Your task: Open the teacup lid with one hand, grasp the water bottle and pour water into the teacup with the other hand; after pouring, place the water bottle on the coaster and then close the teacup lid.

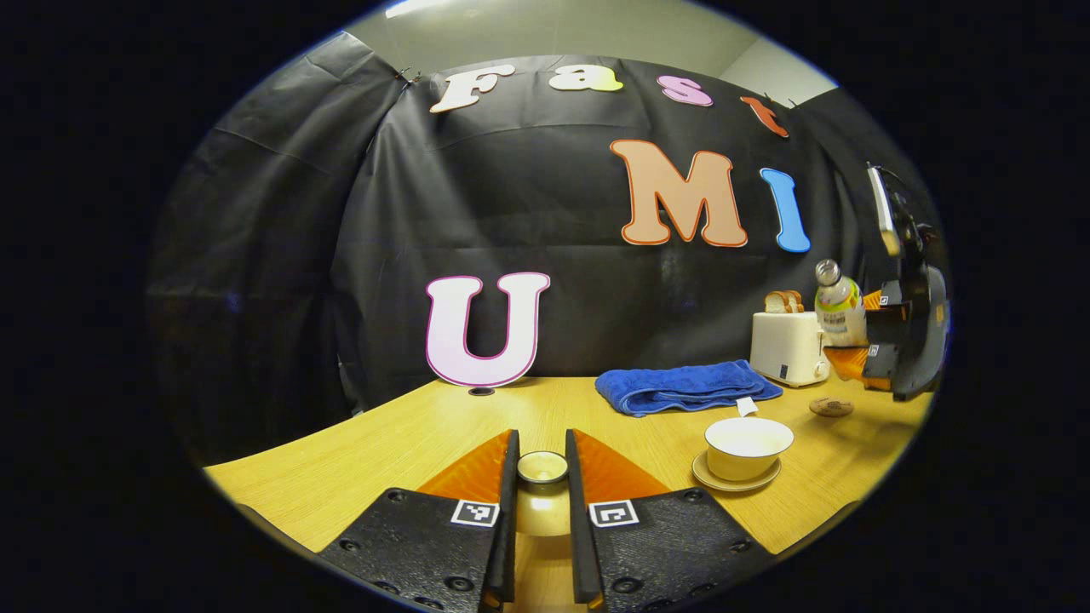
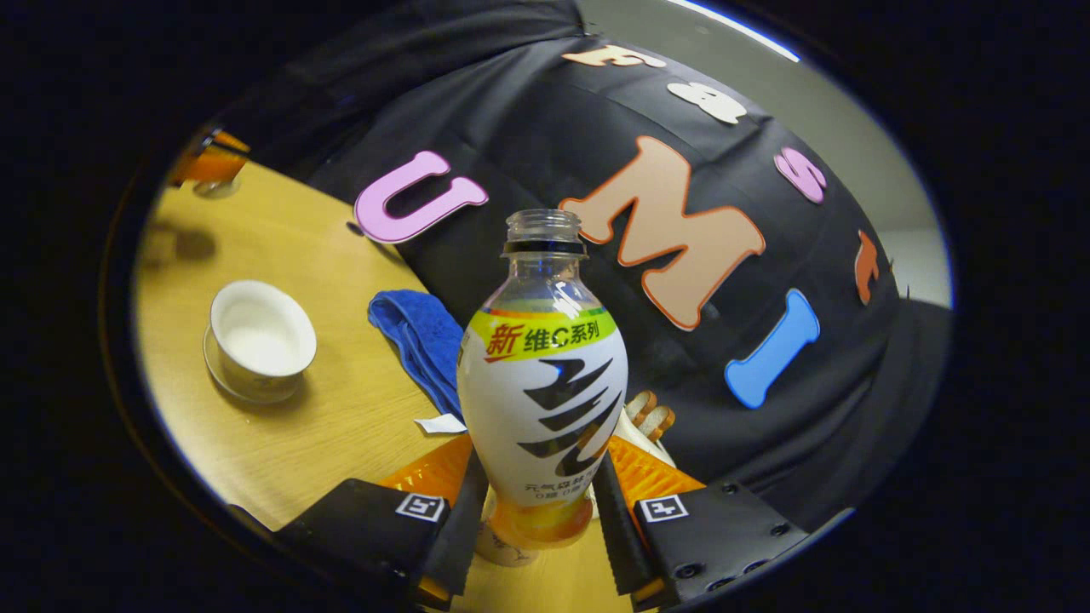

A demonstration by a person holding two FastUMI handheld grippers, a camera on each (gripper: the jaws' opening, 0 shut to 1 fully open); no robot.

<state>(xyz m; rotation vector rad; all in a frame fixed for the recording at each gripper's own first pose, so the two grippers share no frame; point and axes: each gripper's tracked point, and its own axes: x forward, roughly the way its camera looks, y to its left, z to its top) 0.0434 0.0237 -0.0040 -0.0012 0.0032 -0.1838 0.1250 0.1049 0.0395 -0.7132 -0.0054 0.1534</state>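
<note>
Lid off, bottle lifted, pouring not yet begun.

The left gripper (image 1: 542, 477) is closed on the small round teacup lid (image 1: 542, 466), holding it above the near part of the bench (image 1: 358, 451). The open teacup (image 1: 748, 446) sits on its saucer (image 1: 734, 482) to the right, and looks empty in the right gripper view. The right gripper (image 2: 541, 502) clamps the lower body of the uncapped water bottle (image 2: 543, 383), which is raised off the bench, near upright, to the right of and beyond the cup. The round coaster (image 1: 831, 407) lies bare on the bench under the bottle, near the toaster (image 1: 788, 347) and blue towel (image 1: 685, 387). Left to do, by this judgement: pour, set the bottle on the coaster, replace the lid.
</note>
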